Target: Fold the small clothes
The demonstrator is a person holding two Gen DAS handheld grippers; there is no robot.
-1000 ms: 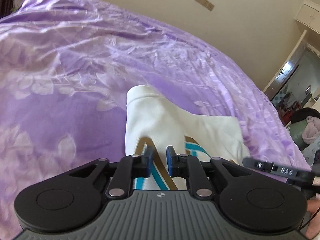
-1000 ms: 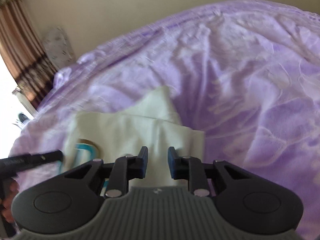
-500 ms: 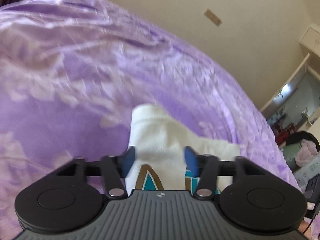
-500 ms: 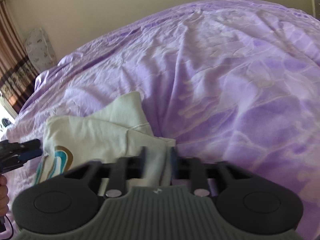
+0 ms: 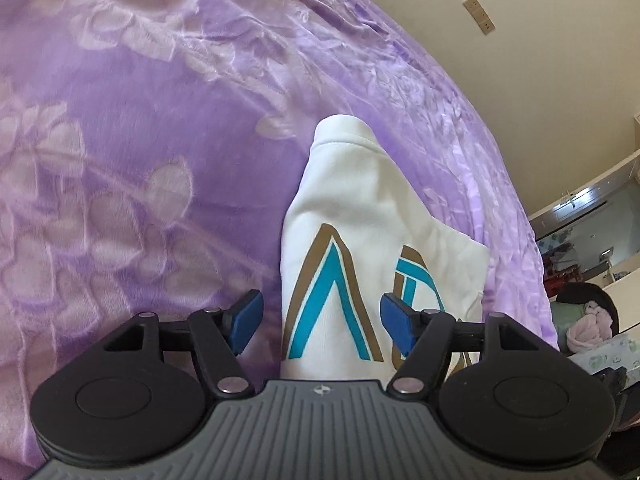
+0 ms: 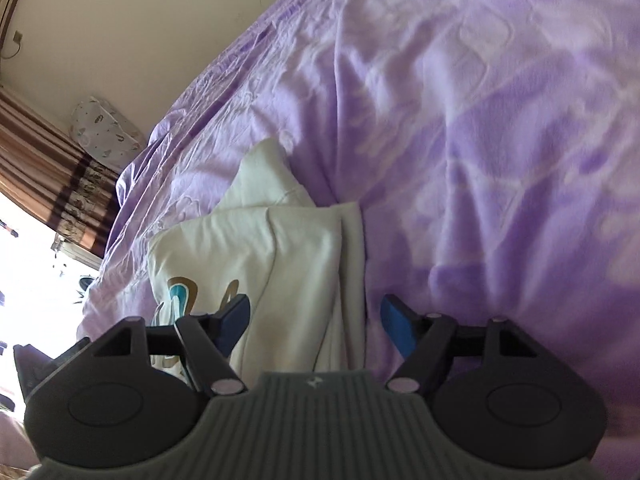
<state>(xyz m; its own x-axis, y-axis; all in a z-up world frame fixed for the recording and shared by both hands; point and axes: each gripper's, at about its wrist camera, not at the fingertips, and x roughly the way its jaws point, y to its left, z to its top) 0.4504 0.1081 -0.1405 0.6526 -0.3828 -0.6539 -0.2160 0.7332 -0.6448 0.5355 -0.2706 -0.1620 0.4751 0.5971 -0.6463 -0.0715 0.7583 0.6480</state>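
A small white garment (image 5: 360,216) with brown and teal lettering lies folded on the purple bedspread (image 5: 140,140). My left gripper (image 5: 322,326) hovers over its near left edge, its jaws opening wide, pads clear of the cloth. In the right wrist view the same garment (image 6: 288,248) shows its folded right edge and a sleeve tip. My right gripper (image 6: 316,324) stands over that edge, its jaws also opening, nothing pinched between the blue pads (image 6: 394,326).
The purple floral bedspread (image 6: 480,140) stretches all around the garment. A beige wall (image 5: 520,40) is behind, a doorway and furniture (image 5: 588,264) at the right. Brown curtains (image 6: 36,160) and a bright window sit at the left in the right wrist view.
Both grippers went from nearly shut to wide open and let go of the garment. Both rolled and dropped a little lower over the folded cloth.
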